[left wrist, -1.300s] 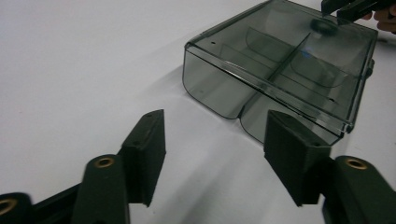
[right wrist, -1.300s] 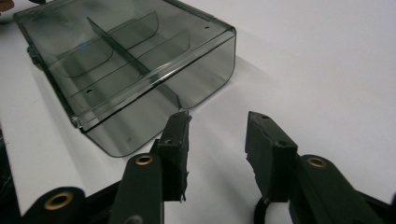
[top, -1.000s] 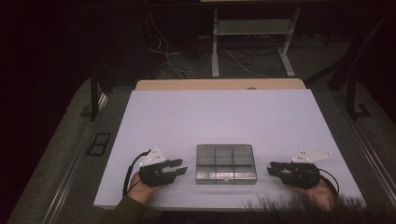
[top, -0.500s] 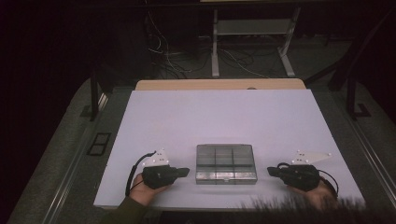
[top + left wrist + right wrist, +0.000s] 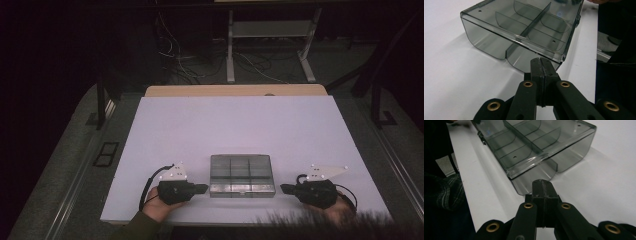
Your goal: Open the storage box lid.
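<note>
- High view: a clear grey plastic box (image 5: 242,175) with inner dividers lies on the white table (image 5: 235,125), near the front edge and about midway across.
- High view: the left gripper (image 5: 202,188) lies level on the table at the box's left end, its tip pointing at the box and just beside it; I cannot tell whether it touches. A hand (image 5: 157,207) holds it from behind, and a cable (image 5: 148,185) loops off its back.
- High view: the right gripper (image 5: 285,189) lies level at the box's right end, tip towards the box and a little apart from it. The hand on it is partly blurred at the bottom edge.
- Left gripper view: the two black jaws are pressed flat together with nothing between them; they have just been closing. Their tip sits just short of the near end of the box (image 5: 524,30), whose lid is down and whose compartments look bare.
- Right gripper view: the jaws here are also pressed together, holding nothing, having just been closing. The box (image 5: 536,147) lies right ahead of the tip, and a plaid sleeve (image 5: 446,192) shows at the left.
</note>
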Demonstrator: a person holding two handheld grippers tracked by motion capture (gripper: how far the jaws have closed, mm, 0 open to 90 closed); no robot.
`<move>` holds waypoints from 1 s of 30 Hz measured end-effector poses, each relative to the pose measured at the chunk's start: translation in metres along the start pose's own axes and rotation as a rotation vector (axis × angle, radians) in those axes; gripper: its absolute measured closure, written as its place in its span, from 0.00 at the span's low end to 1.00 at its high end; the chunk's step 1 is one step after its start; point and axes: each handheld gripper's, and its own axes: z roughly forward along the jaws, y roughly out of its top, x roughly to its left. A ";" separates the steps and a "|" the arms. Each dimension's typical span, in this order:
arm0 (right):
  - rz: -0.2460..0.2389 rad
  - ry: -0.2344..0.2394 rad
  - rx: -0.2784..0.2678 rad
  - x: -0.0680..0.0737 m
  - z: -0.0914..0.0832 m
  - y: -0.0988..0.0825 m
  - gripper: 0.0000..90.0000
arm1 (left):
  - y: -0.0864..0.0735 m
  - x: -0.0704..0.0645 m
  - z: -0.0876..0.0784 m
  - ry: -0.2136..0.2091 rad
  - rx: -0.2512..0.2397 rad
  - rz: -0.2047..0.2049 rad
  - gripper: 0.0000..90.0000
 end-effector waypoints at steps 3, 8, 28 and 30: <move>-0.010 0.011 0.005 0.003 0.002 0.001 0.99 | 0.000 -0.001 0.002 -0.004 0.003 0.003 0.99; -0.015 0.021 0.010 0.005 0.005 0.002 0.99 | 0.000 0.000 0.002 -0.005 0.004 0.004 0.99; -0.036 0.044 -0.009 0.009 0.007 0.004 0.99 | 0.001 -0.001 0.002 -0.007 -0.012 -0.003 0.99; -0.032 0.047 -0.006 0.009 0.007 0.004 0.99 | 0.001 -0.001 0.002 -0.011 -0.012 -0.007 0.99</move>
